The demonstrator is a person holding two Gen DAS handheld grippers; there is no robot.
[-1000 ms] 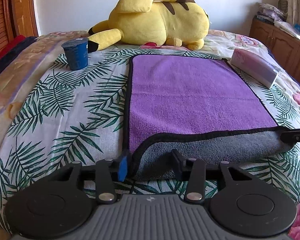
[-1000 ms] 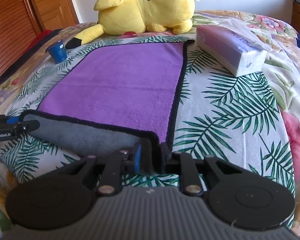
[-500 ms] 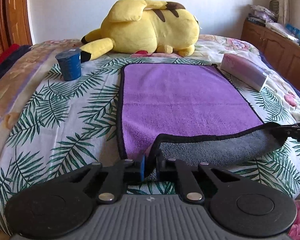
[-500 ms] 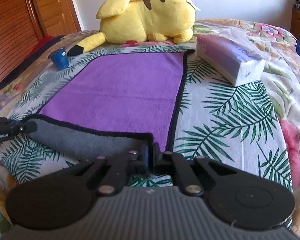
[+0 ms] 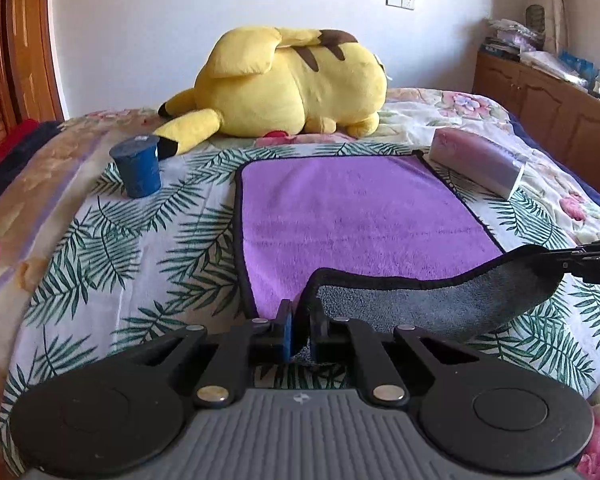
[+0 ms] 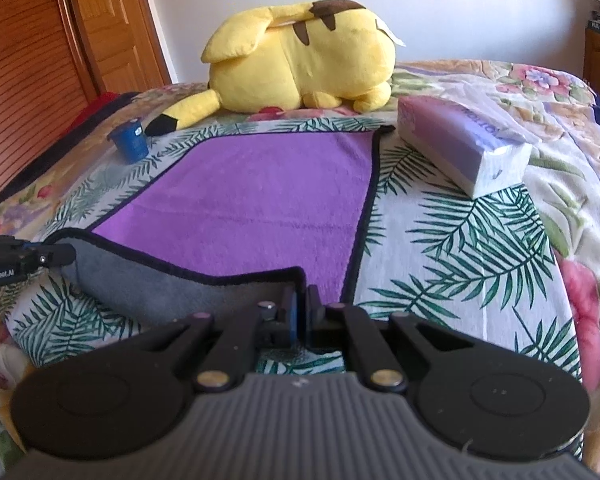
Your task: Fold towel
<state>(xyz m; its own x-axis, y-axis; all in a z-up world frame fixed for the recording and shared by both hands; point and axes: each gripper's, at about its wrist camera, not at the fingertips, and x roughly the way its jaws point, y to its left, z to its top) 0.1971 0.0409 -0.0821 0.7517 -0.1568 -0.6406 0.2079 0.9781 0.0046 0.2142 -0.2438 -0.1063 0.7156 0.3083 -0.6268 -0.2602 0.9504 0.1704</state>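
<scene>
A purple towel (image 5: 356,216) with a black hem and grey underside lies flat on the bed; it also shows in the right wrist view (image 6: 260,200). Its near edge is lifted, grey side (image 5: 432,308) showing. My left gripper (image 5: 300,332) is shut on the towel's near left corner. My right gripper (image 6: 300,316) is shut on the near right corner. Each gripper shows at the side of the other's view, the right one (image 5: 592,264) and the left one (image 6: 16,260), holding the raised edge off the bed.
A yellow plush toy (image 5: 288,88) lies beyond the towel's far edge. A blue cup (image 5: 137,168) stands left of the towel. A tissue pack (image 5: 478,164) lies at its far right corner. A wooden cabinet (image 5: 548,100) is on the right, wooden doors (image 6: 40,60) on the left.
Both grippers closed on the towel's near corners and have lifted the near edge higher, carrying it a little toward the far side.
</scene>
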